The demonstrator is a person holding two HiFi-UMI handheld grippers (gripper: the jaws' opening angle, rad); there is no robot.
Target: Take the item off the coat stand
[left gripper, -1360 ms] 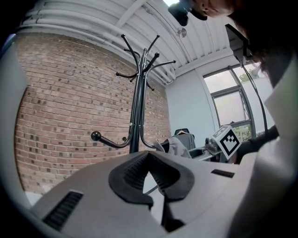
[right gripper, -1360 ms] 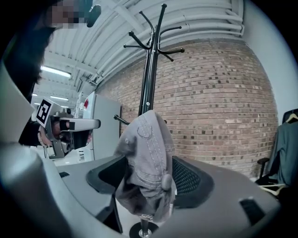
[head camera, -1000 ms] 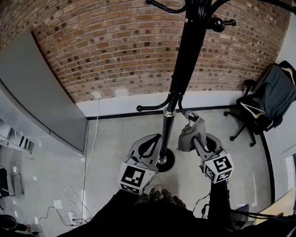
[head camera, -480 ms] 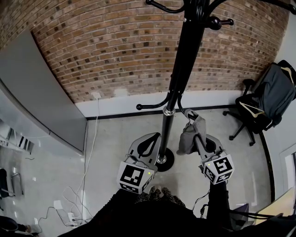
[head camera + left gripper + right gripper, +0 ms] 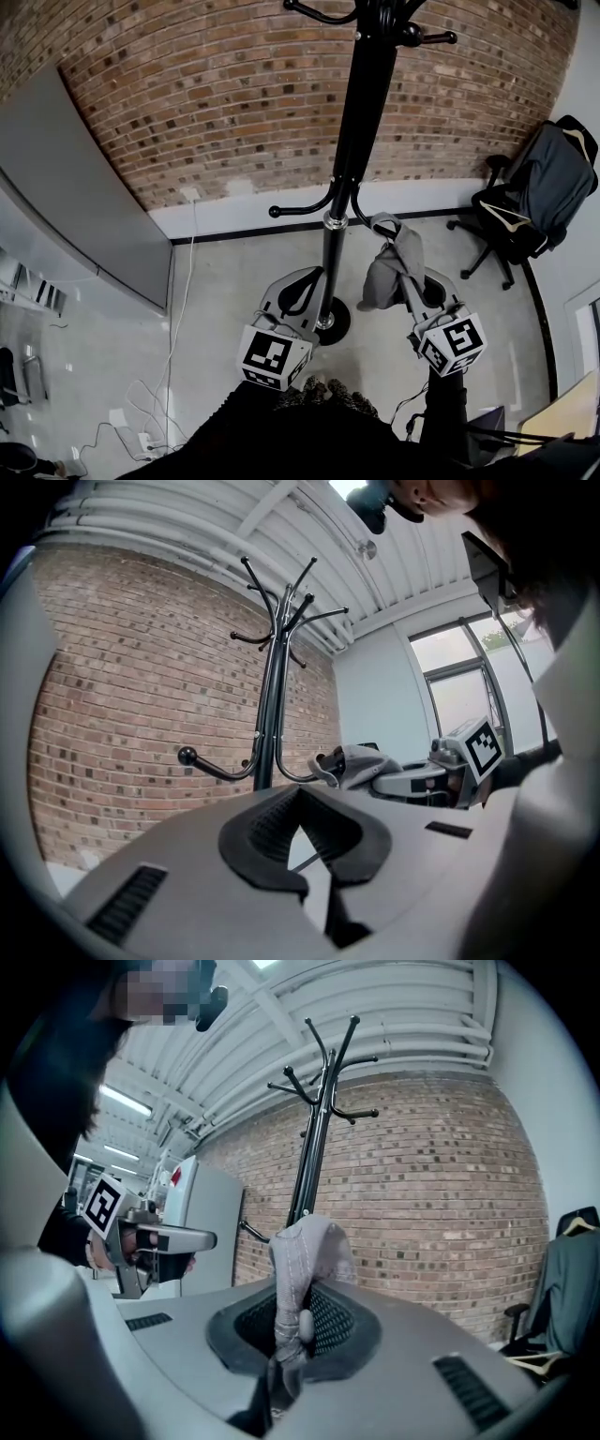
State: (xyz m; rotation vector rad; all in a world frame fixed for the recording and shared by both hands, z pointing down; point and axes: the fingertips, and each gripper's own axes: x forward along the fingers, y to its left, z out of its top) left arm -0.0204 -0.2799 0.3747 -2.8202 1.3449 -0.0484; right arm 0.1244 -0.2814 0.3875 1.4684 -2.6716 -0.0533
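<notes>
A black coat stand (image 5: pixel 352 141) rises in front of a brick wall, with its round base (image 5: pixel 339 325) on the floor between my two grippers. A grey cloth item (image 5: pixel 386 264) droops at the tip of the stand's lower right hook (image 5: pixel 360 217); whether it still rests on the hook I cannot tell. My right gripper (image 5: pixel 403 274) is shut on the cloth (image 5: pixel 302 1258), which bunches up between its pads (image 5: pixel 326 1321). My left gripper (image 5: pixel 313 277) hovers left of the pole, shut and holding nothing (image 5: pixel 300 801). In the left gripper view the cloth (image 5: pixel 364 763) sits by the hook's end.
An office chair (image 5: pixel 511 230) with a dark jacket (image 5: pixel 548 183) stands at the right. A grey panel (image 5: pixel 70 187) leans along the left wall. Cables (image 5: pixel 173 375) trail over the floor at the lower left. Another lower hook (image 5: pixel 292 212) sticks out left of the pole.
The right gripper and the cloth have shifted slightly right and up beside the hook. The left gripper has stayed by the pole.
</notes>
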